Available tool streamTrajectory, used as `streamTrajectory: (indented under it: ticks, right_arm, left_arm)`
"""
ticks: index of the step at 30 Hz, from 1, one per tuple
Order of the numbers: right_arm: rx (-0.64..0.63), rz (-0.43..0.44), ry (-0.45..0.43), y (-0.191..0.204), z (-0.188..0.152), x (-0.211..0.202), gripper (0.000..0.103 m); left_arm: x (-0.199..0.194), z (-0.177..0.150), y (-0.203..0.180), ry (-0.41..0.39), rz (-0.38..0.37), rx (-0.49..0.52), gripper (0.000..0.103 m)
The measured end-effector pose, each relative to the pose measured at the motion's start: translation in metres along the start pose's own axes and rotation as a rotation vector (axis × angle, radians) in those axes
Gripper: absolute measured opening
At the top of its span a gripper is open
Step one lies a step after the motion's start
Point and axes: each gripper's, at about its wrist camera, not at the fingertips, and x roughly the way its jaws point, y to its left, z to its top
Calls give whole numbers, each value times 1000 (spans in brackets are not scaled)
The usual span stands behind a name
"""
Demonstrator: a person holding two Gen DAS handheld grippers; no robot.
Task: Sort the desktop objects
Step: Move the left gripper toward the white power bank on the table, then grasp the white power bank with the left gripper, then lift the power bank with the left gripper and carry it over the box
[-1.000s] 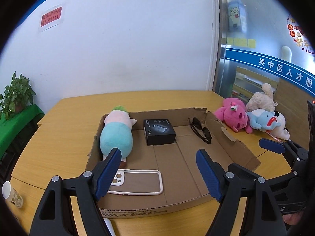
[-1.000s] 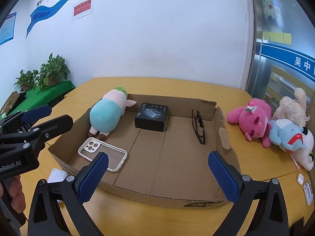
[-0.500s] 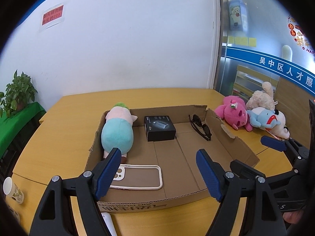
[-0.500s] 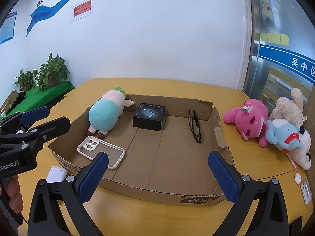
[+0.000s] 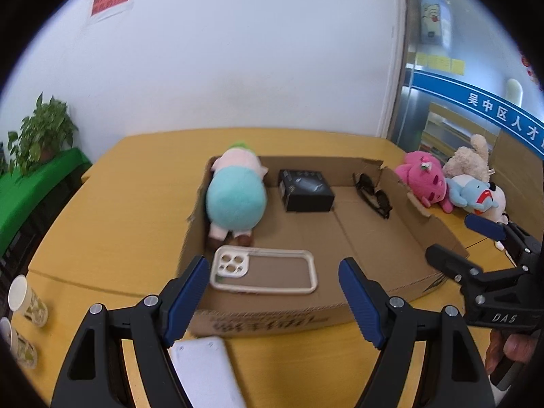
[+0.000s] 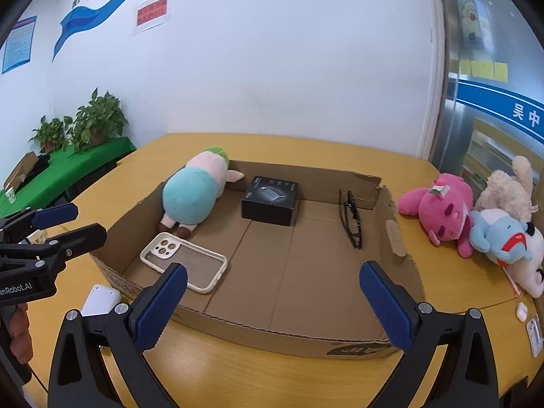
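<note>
Both grippers hang above the near edge of the yellow table (image 6: 306, 146) with nothing between their fingers. The left gripper (image 5: 273, 292) stands released, blue pads spread wide, at the lower centre of the left wrist view; the right gripper (image 6: 273, 304) is likewise spread and empty at the bottom of the right wrist view. Judged from this stance, both are poised for a next pick rather than carrying anything.

The container is a shallow cardboard box (image 6: 258, 335) with low walls, occupying the middle of both views. It holds four items, kept apart from one another except as noted:
- a teal and pink plush toy (image 6: 192, 193), lying along the left wall with its head at the far left corner;
- a black box (image 6: 270, 200) at the far centre, just beside the plush;
- a pair of dark glasses (image 6: 350, 219), folded, near the right wall;
- a white phone case (image 6: 183, 261), flat on the floor at the near left, just beside the plush's feet.
The near right part of the box floor is bare.

Items remaining outside, apparently unsorted: a white flat device (image 6: 102, 301) on the table against the near left wall of the box, directly beneath the left gripper in the left wrist view; a pink plush (image 6: 438, 212), a cream plush (image 6: 506, 187) and a blue and white plush (image 6: 503, 234) heaped at the right of the frame; small white items at the lower right edge, too small to identify. Two paper cups (image 5: 27, 301) stand at the lower left of the left wrist view.

The white device appears the likeliest next target for the left gripper.
</note>
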Motion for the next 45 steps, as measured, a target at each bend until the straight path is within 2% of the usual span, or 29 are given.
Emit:
streamTrajectory:
  ticks: [4,7,11,15,18,22,23,27,28,29,31,33,35,39,45]
  right_arm:
    - [-42,65,14,22,-6,10,103]
    - [-71,153,41,45,-18,18,103]
    - [-112,341,145,87,-43,38,103]
    - [-140,486,236,129,-68,55,103]
    - [-148,563,293,154,-84,68,103]
    - [-179,585,353,177,-101,87,102]
    - [-188,585,363,181,-105,91,102]
    - [-223,587,348,191,-111,94,101]
    - [-231,593,343,193,-112,93,99]
    - [-242,597,337,196,-112,92,97]
    - [-277,601,323,203,-113,90,85]
    - [-299,601,320,208,-114,87,79]
    - [-328,572,315,213,-117,84,79]
    - [-324,580,306,209,-119,78,78]
    - [-321,577,266,196,-121,58,77]
  left_arm:
    - [4,-22,33,60,13,-61,78]
    - [10,-42,58,118,5,-120,78]
    - [23,-68,85,200,-3,-176,78]
    - [37,-88,103,264,-34,-222,78]
    - [47,-98,113,303,-97,-253,77]
    - [58,-107,119,338,-151,-285,76]
    - [57,-107,119,323,-155,-282,75]
    - [60,-108,121,335,-202,-304,50]
    - [61,-109,123,341,-227,-323,49]
    - [61,-109,123,340,-230,-330,48]
    - [62,-110,122,342,-234,-338,46]
    - [61,-111,123,342,-234,-350,46]
    - [59,-112,122,341,-226,-356,45]
    - [53,-112,115,332,-209,-356,41]
    - [32,-99,97,274,-186,-333,35]
